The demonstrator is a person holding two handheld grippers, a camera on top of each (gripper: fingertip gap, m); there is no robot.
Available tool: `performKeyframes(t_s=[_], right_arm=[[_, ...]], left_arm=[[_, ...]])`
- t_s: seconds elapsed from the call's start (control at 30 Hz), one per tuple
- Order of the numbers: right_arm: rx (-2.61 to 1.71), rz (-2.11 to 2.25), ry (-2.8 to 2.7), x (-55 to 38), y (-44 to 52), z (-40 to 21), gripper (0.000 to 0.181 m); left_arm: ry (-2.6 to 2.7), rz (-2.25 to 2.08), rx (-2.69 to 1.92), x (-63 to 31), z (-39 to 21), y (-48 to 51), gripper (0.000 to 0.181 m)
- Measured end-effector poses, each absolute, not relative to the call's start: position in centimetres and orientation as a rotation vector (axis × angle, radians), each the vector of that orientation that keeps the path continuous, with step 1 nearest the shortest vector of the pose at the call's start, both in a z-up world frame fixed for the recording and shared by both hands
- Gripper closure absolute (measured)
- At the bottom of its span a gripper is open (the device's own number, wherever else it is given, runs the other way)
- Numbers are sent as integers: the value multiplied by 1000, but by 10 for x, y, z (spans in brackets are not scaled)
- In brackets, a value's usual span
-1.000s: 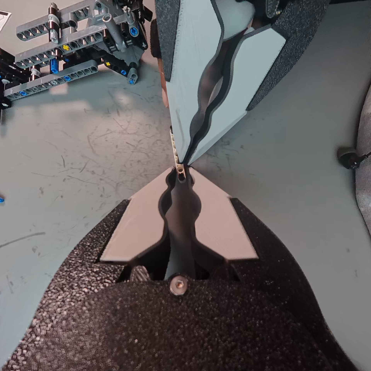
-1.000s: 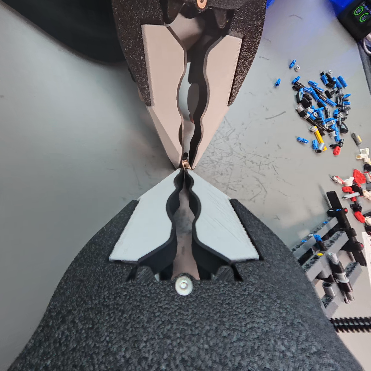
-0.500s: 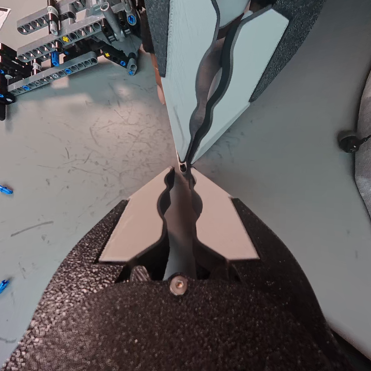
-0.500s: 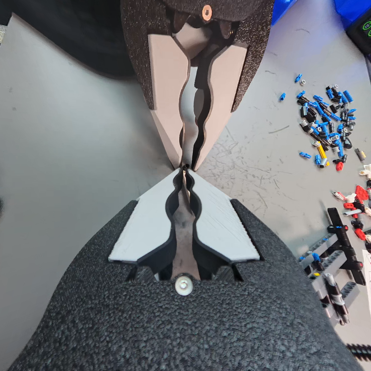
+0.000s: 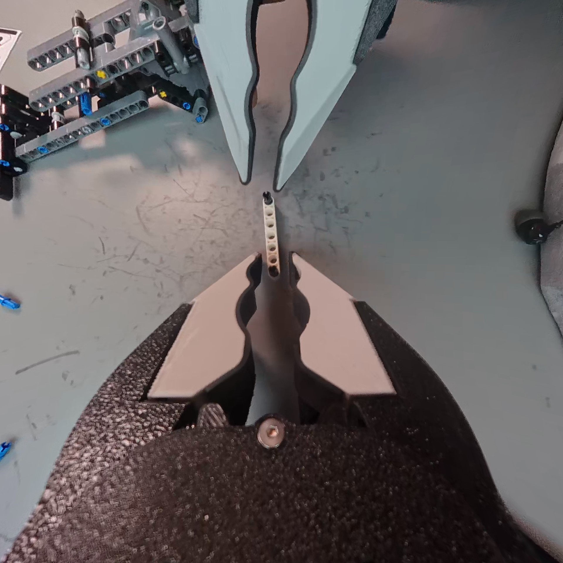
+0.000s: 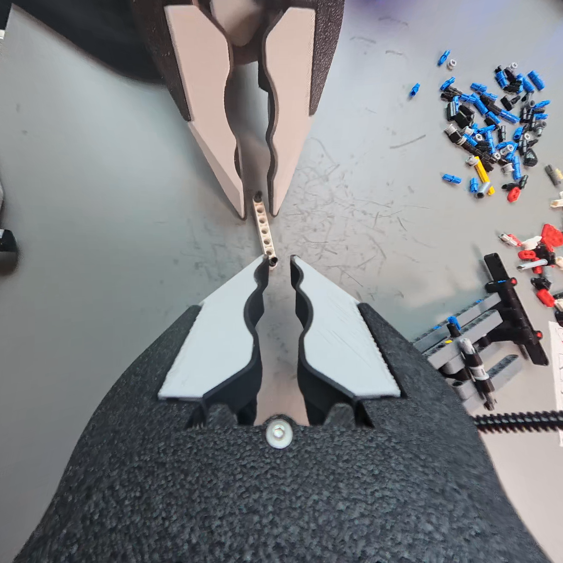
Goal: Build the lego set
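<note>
A thin white beam [image 5: 270,234] with a row of holes lies flat on the grey table, with a black pin [image 5: 267,196] in its far end. My left gripper [image 5: 275,254], with tan fingers, is open, and the beam's near end sits loose between its tips. My right gripper [image 5: 261,185], with light grey fingers, faces it from the far side, open, its tips just short of the pin. In the right wrist view the beam [image 6: 264,231] runs from my open right gripper [image 6: 278,258] to the open left gripper [image 6: 258,215].
A part-built grey and black assembly [image 5: 100,88] stands at the far left and also shows in the right wrist view [image 6: 487,344]. There, a heap of blue and black pins [image 6: 493,122], red and white pieces [image 6: 542,253] and a black toothed strip [image 6: 518,420] lie to the right. Spacing between my two grippers at the tips: around 5 cm.
Both grippers were shut tip to tip on the beam. Both have opened and drawn apart, and the beam now lies flat between them.
</note>
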State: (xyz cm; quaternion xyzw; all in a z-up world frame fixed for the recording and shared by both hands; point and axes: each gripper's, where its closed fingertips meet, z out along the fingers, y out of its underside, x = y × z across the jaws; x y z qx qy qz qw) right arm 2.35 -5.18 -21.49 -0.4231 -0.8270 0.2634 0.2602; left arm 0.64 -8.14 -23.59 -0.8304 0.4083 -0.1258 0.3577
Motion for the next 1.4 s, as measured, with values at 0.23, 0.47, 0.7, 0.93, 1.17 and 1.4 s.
performKeyframes(t_s=[0.23,0.47,0.7,0.93,1.17,1.4], right_arm=[[-1143,652,-2250,21,-53,-220,173],[-1158,663,-2317,27,-61,-228,170],[-1198,757,-2299,28,-63,-229,177],[-1325,942,-2209,31,-63,-226,179],[-1332,1362,-1913,29,-72,-159,179],[-1333,848,-2149,60,-50,-208,177]], left_arm=[[1052,-370,-2140,20,-237,-73,166],[1044,-428,-2142,23,-237,-74,171],[1022,-450,-2181,23,-238,-75,171],[1090,-428,-2232,25,-239,-76,171],[1187,-468,-2270,29,-239,-81,172],[1091,-576,-2244,30,-237,-79,172]])
